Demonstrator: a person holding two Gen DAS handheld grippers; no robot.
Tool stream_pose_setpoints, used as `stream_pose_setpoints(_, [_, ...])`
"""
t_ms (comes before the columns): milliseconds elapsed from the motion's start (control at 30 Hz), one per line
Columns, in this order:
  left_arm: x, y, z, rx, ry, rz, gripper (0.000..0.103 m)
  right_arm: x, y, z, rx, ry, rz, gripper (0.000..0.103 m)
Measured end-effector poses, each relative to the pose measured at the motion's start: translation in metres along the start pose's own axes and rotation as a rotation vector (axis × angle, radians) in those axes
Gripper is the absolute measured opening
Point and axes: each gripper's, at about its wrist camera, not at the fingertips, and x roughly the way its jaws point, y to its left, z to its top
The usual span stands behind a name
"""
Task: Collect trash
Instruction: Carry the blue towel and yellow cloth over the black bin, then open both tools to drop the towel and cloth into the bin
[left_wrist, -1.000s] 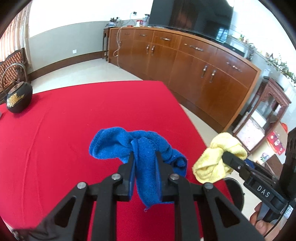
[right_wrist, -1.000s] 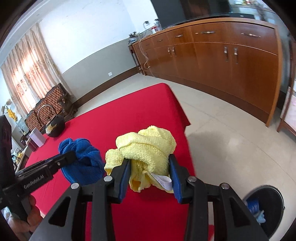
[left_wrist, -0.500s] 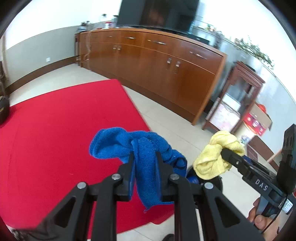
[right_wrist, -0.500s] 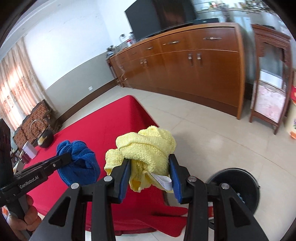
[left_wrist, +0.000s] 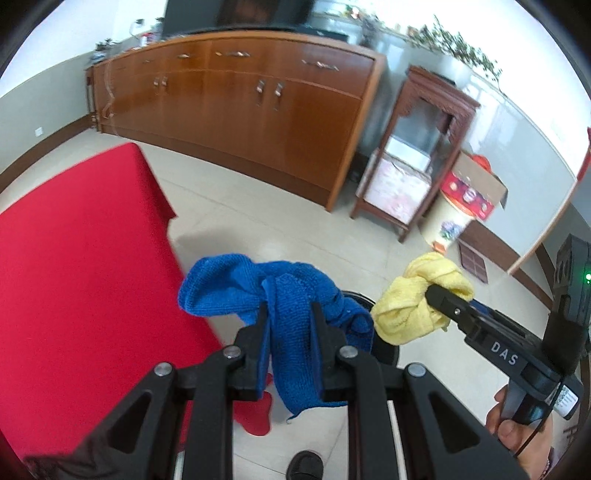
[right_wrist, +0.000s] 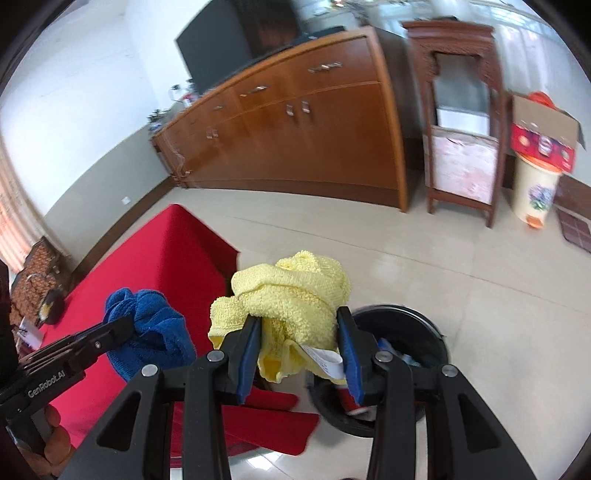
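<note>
The left gripper (left_wrist: 288, 314) pinches a bunched blue cloth (left_wrist: 284, 291) between its jaws, the fabric spilling forward toward twelve o'clock and hanging below the pads. The right gripper (right_wrist: 299, 332) clamps a crumpled yellow cloth (right_wrist: 291, 291), with a white label (right_wrist: 325, 360) poking out under the bundle by the right pad. In the left wrist view the yellow cloth (left_wrist: 417, 306) sits at about three o'clock of the blue one, close beside it but apart; in the right wrist view the blue cloth (right_wrist: 147, 325) lies at nine o'clock of the yellow. Both bundles are held in the air past the edge of the red tablecloth (left_wrist: 74, 277), which fills the nine o'clock side of the left view. A black round bin (right_wrist: 417, 332) stands on the tiled floor (right_wrist: 480, 277) just at four o'clock of the yellow cloth, with some rubbish visible inside it; in the left view only parts of the bin's rim show behind the blue cloth. A long wooden sideboard (left_wrist: 240, 110) runs across the twelve o'clock background, with a small wooden stand (left_wrist: 413, 155) to its right.
</note>
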Motion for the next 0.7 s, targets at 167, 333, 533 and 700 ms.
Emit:
stream_pose_setpoints(167, [0.029, -0.026, -0.009, 0.024, 0.053, -0.020, 0.020, 0.013, -0.045, -0.007, 0.051, 0.049, -0.060, 0.042])
stream_pose_setpoints(333, [0.058, -0.045, -0.021, 0.042, 0.111, -0.024, 0.020, 0.032, -0.075, -0.013, 0.082, 0.092, -0.098, 0.042])
stream_pose_setpoints(533, [0.081, -0.055, -0.032, 0.036, 0.163, -0.017, 0.020, 0.055, -0.091, -0.012, 0.076, 0.135, -0.142, 0.042])
stream_pose_setpoints(700, [0.097, -0.060, -0.039, 0.024, 0.200, -0.013, 0.020, 0.084, -0.101, -0.008, 0.071, 0.187, -0.157, 0.042])
